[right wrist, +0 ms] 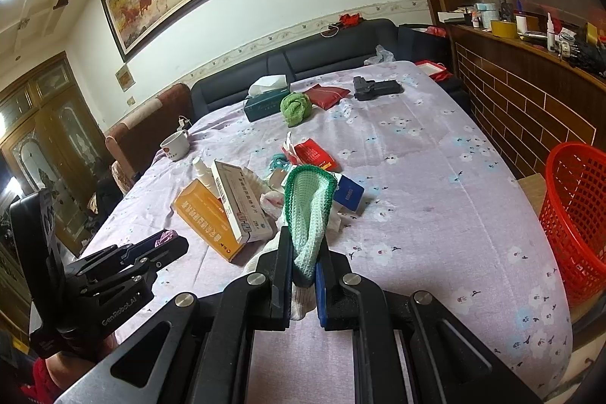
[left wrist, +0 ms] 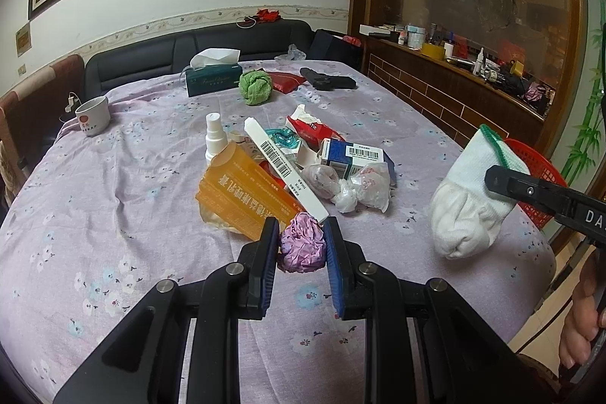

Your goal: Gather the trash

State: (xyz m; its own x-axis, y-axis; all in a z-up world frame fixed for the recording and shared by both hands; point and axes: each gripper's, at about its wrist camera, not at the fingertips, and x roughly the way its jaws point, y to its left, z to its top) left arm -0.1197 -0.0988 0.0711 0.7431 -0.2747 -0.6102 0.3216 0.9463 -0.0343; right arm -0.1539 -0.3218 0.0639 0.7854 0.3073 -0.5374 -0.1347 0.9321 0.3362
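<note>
The left claw (left wrist: 302, 245) is seen in the left wrist view with its two fingers closed around a crumpled purple wrapper (left wrist: 303, 246), which sits at the near edge of the trash pile on the table (left wrist: 113, 214); I cannot tell if the wrapper is already lifted from the cloth. Behind it the pile is not collected: an orange box (left wrist: 242, 195), a long white box (left wrist: 284, 165) lying over it, a blue and white box (left wrist: 356, 157), a torn red packet (left wrist: 310, 131), a white spray bottle (left wrist: 214, 138) and some knotted plastic bags (left wrist: 352, 188). At the right of this view a white glove (left wrist: 469, 199) hangs from the other claw, in front of the red basket (left wrist: 538, 169). In the right wrist view the right claw (right wrist: 303, 265) pinches this same glove (right wrist: 308, 214) near its green-edged cuff, above the table (right wrist: 416, 176). The red basket (right wrist: 575, 214) stands beside the table at the right, well apart from the pile, and its inside is not visible. By my judgement the task is in an early part: two pieces are gripped, nothing is seen to be inside the basket, and most of the pile is left.
</note>
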